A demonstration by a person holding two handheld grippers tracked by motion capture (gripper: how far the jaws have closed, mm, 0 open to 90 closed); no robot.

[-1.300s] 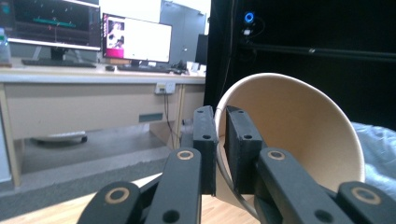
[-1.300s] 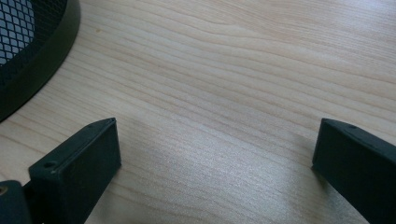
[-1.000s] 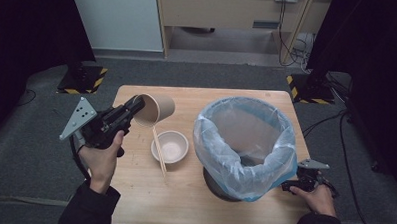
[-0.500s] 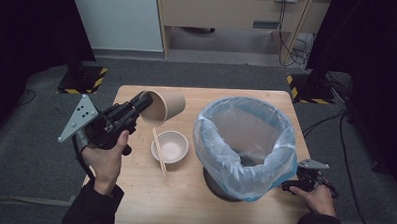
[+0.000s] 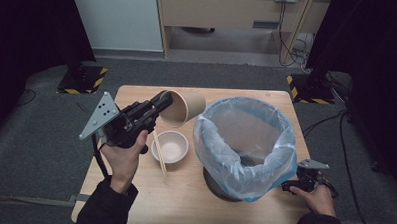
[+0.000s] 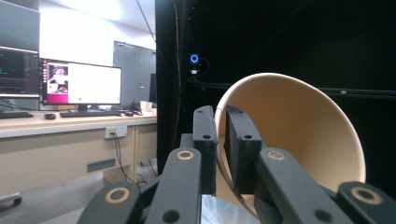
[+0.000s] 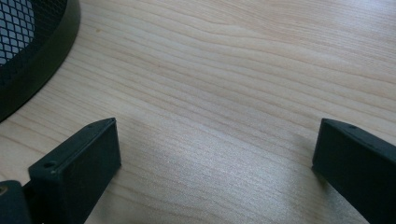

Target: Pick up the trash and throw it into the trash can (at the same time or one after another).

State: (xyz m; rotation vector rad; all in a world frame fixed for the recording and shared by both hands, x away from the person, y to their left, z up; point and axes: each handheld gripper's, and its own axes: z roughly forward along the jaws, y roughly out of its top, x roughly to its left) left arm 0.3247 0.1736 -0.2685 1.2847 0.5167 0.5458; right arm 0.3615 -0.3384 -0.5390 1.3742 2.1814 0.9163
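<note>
Left gripper: the left gripper [image 5: 163, 102] is being held up above the table's left half, its jaws pinching the rim of a tan paper cup [image 5: 184, 109], one jaw inside and one outside.
Right gripper: the right gripper [image 5: 290, 185] is resting low on the wood at the near right, jaws spread wide with nothing between them.
Paper cup: one; it is tipping on its side just ahead of the left gripper's tips, mouth toward that gripper.
Bowl: one small pale bowl [image 5: 170, 146] is sitting below and just beyond the left gripper.
Chopsticks: a pair [image 5: 159, 153], lying against the bowl's side nearest the left hand [image 5: 122, 157].
Bin: one black mesh bin with a blue liner [image 5: 243, 143] is standing between the two grippers, just beside the right one.
Left gripper view: desk with monitors [image 6: 79, 84] and a black curtain.
Right gripper view: wood grain and the bin's mesh base [image 7: 32, 51].
Surface: light wooden table [image 5: 193, 207].
Room: grey carpeted floor [image 5: 35, 136], dark curtains at both sides.
</note>
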